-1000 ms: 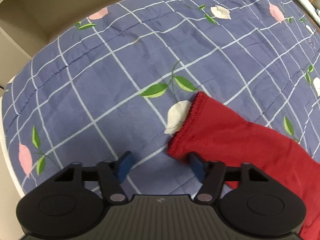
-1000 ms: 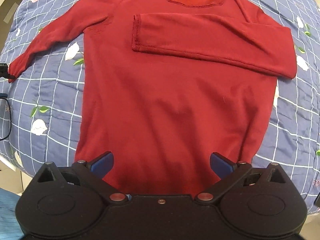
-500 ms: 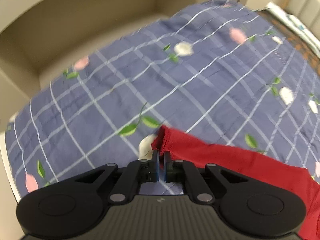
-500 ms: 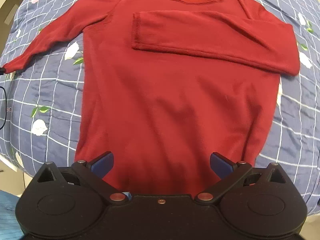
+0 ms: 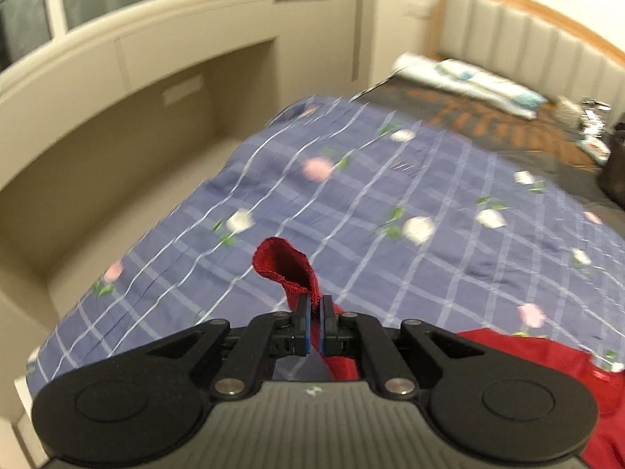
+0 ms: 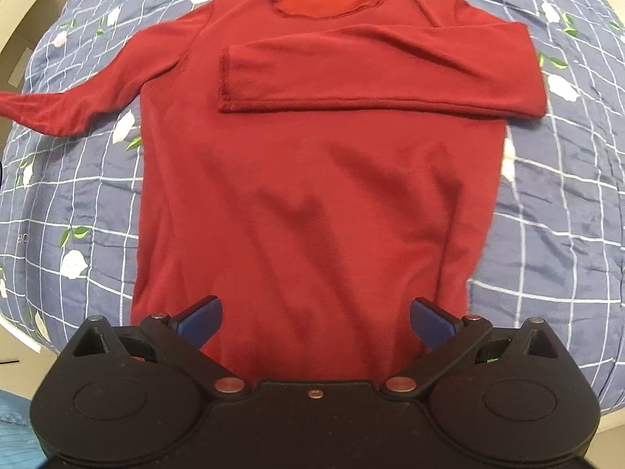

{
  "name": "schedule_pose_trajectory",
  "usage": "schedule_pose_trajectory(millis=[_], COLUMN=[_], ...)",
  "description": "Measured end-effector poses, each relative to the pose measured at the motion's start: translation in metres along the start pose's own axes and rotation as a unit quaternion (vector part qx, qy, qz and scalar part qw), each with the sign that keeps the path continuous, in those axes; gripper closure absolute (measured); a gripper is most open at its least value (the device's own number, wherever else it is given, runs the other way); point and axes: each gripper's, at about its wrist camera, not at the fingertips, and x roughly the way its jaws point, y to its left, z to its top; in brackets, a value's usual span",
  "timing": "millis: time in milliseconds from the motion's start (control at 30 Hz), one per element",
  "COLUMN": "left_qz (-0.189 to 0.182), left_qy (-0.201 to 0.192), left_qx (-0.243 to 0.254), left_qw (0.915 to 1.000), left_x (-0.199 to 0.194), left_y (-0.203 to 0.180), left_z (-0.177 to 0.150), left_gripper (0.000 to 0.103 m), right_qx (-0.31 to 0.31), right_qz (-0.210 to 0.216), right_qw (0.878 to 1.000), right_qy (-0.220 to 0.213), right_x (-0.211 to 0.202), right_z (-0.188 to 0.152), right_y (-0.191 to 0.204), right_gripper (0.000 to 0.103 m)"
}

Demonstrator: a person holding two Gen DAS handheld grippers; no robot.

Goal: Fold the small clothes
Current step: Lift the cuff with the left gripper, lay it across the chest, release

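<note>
A dark red long-sleeved sweater (image 6: 312,195) lies flat, neck away from me, on a blue checked floral quilt (image 6: 547,234). One sleeve (image 6: 371,74) is folded across the chest. The other sleeve (image 6: 78,93) stretches out to the left edge of the right wrist view. My left gripper (image 5: 315,308) is shut on that sleeve's cuff (image 5: 285,264), which stands lifted above the quilt (image 5: 390,195). My right gripper (image 6: 314,318) hovers open over the sweater's hem, nothing between its fingers.
The bed's left side drops to a beige floor and a wall recess (image 5: 117,136). A padded headboard (image 5: 527,39) and a pale folded cloth (image 5: 468,78) lie at the far end. Small items sit at the far right (image 5: 593,121).
My left gripper went from open beside the cuff to shut on it, then lifted it off the quilt and tilted up. The right gripper drew slightly nearer the sweater, still open.
</note>
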Motion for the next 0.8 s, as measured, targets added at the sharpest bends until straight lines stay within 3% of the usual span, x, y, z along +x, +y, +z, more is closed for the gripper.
schedule_pose_trajectory(millis=[200,467,800], left_qz=[-0.047,-0.104,-0.148], left_qy=[-0.042,-0.072,-0.058], left_qx=[0.045,0.128,0.193], left_qw=[0.997,0.9837,0.9682], left_x=[-0.049,-0.095,-0.117], left_y=[-0.065,-0.168,-0.269], left_z=[-0.003,-0.034,-0.098], left_gripper=[0.1,0.1,0.1], right_qx=[0.008,0.021,0.039], right_qz=[0.002,-0.005,-0.016], right_qw=[1.0,0.999,0.999], right_qy=[-0.019,-0.032,-0.034], right_x=[-0.013,-0.029,-0.039], right_z=[-0.004,-0.013,-0.029], right_y=[-0.033,-0.085,-0.146], right_gripper=[0.001,0.001,0.001])
